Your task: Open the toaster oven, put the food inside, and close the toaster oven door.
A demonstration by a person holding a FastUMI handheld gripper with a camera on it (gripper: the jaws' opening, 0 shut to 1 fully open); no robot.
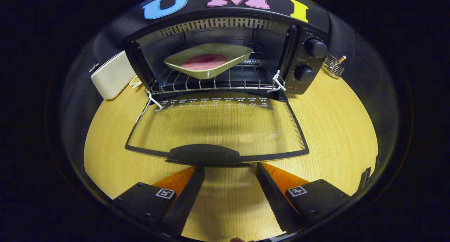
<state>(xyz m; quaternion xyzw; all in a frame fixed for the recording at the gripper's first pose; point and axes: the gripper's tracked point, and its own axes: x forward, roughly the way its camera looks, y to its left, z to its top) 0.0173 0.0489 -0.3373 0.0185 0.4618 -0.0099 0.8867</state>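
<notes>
Gripper (228, 170) spread wide, holding nothing, tips just under door handle (205, 154). Food dish (208, 59) resting on rack (214, 82) inside toaster oven (302, 59). Risk: off-centre lift, tips slipping off handle, door dropping back.

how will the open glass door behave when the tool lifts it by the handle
The door should swing stiffly on its hinge at the oven, not flex. Its glass looks fragile, so no slamming. The open tool sits just short of the smooth handle, which might slip.
</notes>
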